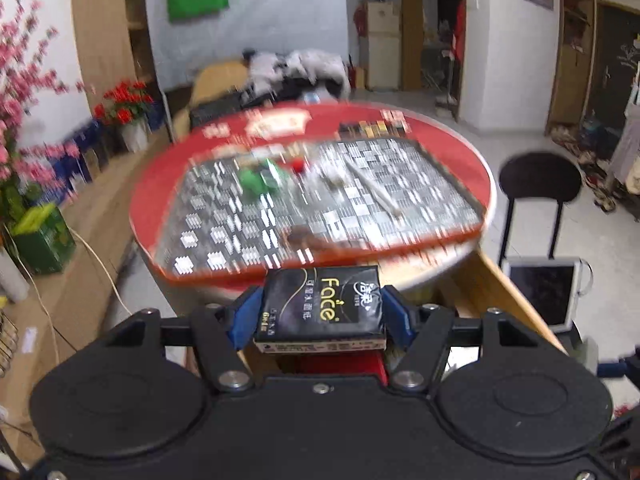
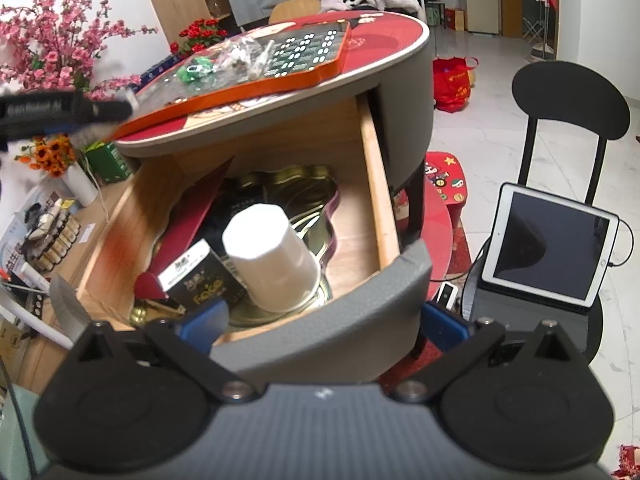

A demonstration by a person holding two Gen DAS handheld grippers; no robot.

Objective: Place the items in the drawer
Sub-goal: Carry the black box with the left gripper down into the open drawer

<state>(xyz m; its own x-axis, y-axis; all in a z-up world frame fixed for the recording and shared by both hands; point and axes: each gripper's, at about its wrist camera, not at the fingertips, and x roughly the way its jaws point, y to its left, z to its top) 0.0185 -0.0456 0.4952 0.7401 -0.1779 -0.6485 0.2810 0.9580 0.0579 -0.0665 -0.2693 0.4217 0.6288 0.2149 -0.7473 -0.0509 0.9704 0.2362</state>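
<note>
Left wrist view: left tongs pinching tissue pack.
Right tongs: spread around drawer front.
Progress: drawer partly filled; bench items remain.

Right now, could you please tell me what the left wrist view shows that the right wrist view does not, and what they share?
Only the left wrist view shows the left hand-held gripper shut on a black tissue pack.

Only the right wrist view shows the open drawer holding a white cylinder, a second black pack and a gold tin, with the right hand-held gripper open at the drawer front.

Both show the red table, black chair and tablet.
</note>
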